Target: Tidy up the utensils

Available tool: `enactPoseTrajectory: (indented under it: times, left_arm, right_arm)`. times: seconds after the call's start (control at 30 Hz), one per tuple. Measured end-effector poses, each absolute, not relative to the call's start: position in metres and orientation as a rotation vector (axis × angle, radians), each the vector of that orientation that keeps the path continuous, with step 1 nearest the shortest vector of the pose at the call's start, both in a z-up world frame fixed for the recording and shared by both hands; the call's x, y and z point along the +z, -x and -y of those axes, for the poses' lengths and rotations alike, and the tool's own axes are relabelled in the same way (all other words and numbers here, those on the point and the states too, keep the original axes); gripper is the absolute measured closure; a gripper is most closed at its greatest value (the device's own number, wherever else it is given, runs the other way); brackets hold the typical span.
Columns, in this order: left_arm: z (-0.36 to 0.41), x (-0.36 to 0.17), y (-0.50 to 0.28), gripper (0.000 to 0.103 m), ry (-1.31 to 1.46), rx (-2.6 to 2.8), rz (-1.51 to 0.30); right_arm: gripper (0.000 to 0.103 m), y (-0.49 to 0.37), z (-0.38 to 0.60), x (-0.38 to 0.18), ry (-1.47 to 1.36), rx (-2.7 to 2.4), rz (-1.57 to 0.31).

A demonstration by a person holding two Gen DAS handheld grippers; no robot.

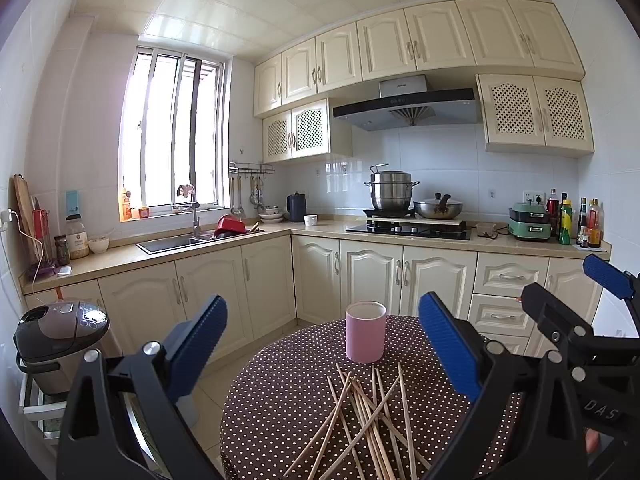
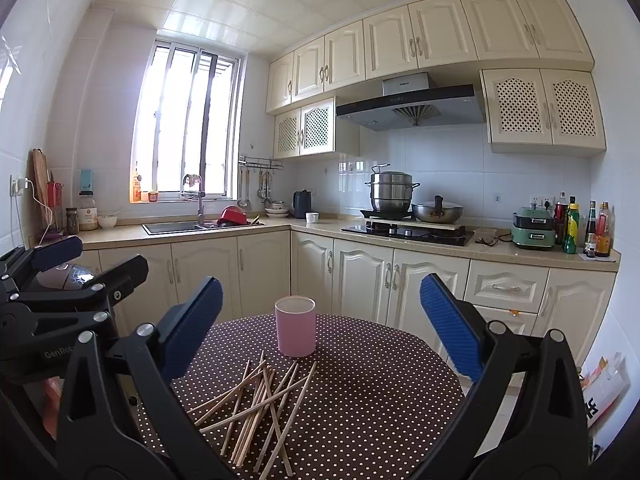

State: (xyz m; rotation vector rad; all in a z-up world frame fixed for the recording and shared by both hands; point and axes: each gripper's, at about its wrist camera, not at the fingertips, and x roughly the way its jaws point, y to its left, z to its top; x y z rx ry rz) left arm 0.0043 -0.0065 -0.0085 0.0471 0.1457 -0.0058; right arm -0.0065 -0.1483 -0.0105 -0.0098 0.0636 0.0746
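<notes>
A loose pile of thin wooden chopsticks [image 1: 372, 420] lies crisscrossed on a round table [image 1: 280, 400] covered with a brown cloth dotted in white; the sticks overlap one another at many angles and rest flat on the cloth, near the table edge closest to the cameras. Just behind the pile, apart from it, a pink cup [image 1: 365, 331] stands upright with its mouth open to the ceiling; nothing shows above its rim.

The left gripper [image 1: 322, 344] hovers above the near side of the table with its two blue-padded fingers spread wide apart, holding nothing; the cup and the sticks appear between them in the left wrist view. The right gripper [image 2: 320, 328] hovers beside it in the same way, fingers also wide apart and empty; each gripper shows at the edge of the other's view.

Beyond the table is a kitchen with cream cabinets; a sink [image 1: 172, 243] sits under a bright window [image 1: 176, 140]; a stove [image 1: 408, 230] carries a tall steel steamer pot [image 1: 390, 190] and a lidded wok [image 1: 438, 207] under a range hood [image 1: 406, 110]; bottles [image 1: 576, 220] stand at the counter's far right; a rice cooker [image 1: 60, 336] sits low on the left.
</notes>
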Motion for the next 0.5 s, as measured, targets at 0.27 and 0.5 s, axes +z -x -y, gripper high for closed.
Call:
enactPoseTrajectory:
  times: [0.27, 0.5]
  left_arm:
    - [0.007, -0.018, -0.01, 0.008, -0.043, -0.005, -0.151]
    - [0.001, -0.013, -0.013, 0.008, -0.041, -0.003, -0.155]
  right_arm:
    - [0.006, -0.001, 0.147, -0.012, 0.008, 0.077, -0.072]
    - [0.006, -0.005, 0.145, -0.013, 0.008, 0.079, -0.077]
